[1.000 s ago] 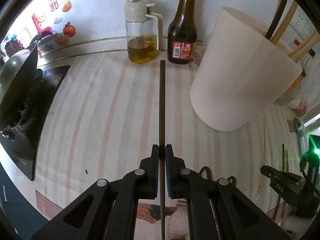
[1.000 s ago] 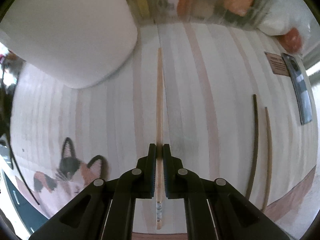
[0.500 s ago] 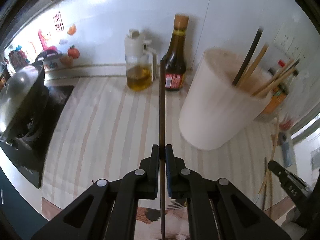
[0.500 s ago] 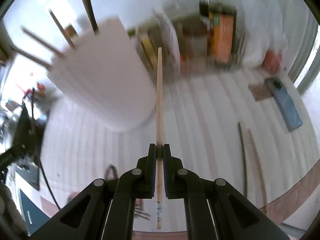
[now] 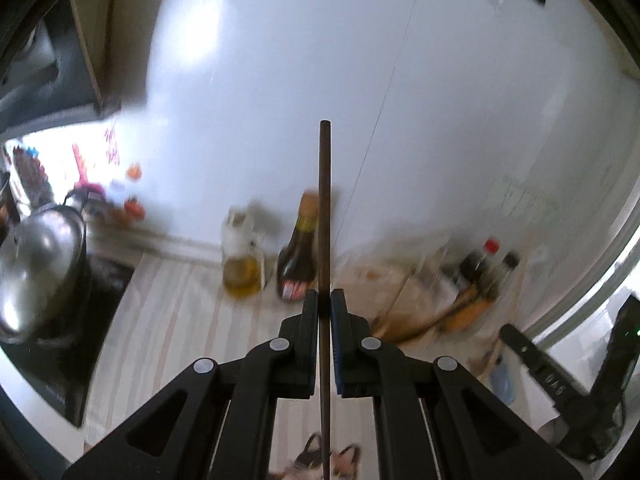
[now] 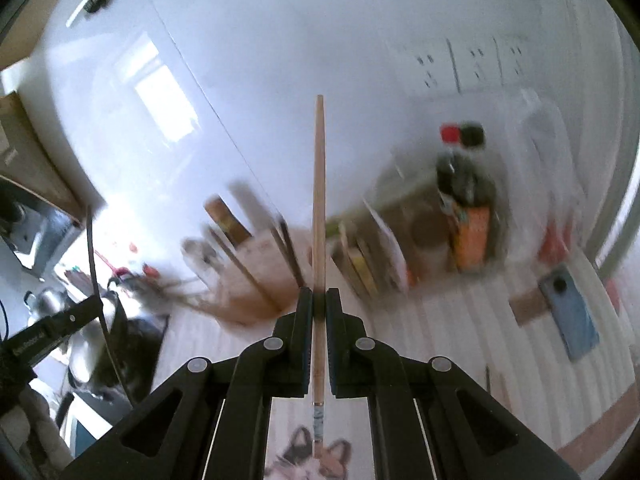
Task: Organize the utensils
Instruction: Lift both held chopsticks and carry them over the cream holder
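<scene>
Dark brown chopstick [image 5: 325, 216] clamped mid-length, pointing forward. Light wooden chopstick [image 6: 319, 216] clamped likewise. Holder [image 6: 256, 280] blurred, with several chopsticks.

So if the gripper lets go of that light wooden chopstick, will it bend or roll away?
The light wooden chopstick probably won't bend: it stands straight out past the right gripper, held only low down. It looks thin, so likely light. It seems round, so on the striped counter it might well roll. Being smooth, it could also slip if the jaws loosen.
</scene>
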Motion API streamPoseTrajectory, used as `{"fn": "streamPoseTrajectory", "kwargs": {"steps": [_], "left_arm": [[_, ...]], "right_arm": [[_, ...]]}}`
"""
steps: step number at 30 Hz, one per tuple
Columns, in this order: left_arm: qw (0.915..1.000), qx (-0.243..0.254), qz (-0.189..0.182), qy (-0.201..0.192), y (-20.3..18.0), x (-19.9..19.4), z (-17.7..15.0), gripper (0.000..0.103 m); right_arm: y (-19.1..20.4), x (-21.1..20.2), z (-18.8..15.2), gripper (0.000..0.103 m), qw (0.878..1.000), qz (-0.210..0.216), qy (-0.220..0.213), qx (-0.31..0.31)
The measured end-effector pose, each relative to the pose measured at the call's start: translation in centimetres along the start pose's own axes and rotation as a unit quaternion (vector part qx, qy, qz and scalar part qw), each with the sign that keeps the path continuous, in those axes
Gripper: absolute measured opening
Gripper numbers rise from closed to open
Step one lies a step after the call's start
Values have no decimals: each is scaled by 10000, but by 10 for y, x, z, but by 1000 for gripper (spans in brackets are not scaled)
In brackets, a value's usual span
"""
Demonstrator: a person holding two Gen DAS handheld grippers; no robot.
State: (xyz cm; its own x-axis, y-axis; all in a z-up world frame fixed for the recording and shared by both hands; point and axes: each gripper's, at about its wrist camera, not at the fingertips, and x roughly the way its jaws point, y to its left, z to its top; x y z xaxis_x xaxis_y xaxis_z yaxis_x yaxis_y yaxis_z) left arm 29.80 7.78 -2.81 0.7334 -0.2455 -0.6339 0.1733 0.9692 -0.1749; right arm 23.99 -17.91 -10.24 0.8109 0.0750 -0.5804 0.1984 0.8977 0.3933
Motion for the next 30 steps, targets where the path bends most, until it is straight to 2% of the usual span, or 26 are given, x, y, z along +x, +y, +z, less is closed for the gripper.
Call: {"fn": "streamPoseTrajectory", "kwargs": {"steps": [8,13,22,30], "left_arm": [[9980,141,-195,-588,-23,-4,59,4],[9967,290,-266,-709,-35,11,74,4],[9966,279,-576,-517,-48,65,69,4],[9963,321,-636,-474,-51,99,58,4]], "right_arm": [[26,3,49,6,9978,148,-643,-33],[32,9,66,6,9944,94,-1053,33],[34,34,47,6,9873,79,-1577,153],[35,57,27,6,9822,14,-1878,-42]]}}
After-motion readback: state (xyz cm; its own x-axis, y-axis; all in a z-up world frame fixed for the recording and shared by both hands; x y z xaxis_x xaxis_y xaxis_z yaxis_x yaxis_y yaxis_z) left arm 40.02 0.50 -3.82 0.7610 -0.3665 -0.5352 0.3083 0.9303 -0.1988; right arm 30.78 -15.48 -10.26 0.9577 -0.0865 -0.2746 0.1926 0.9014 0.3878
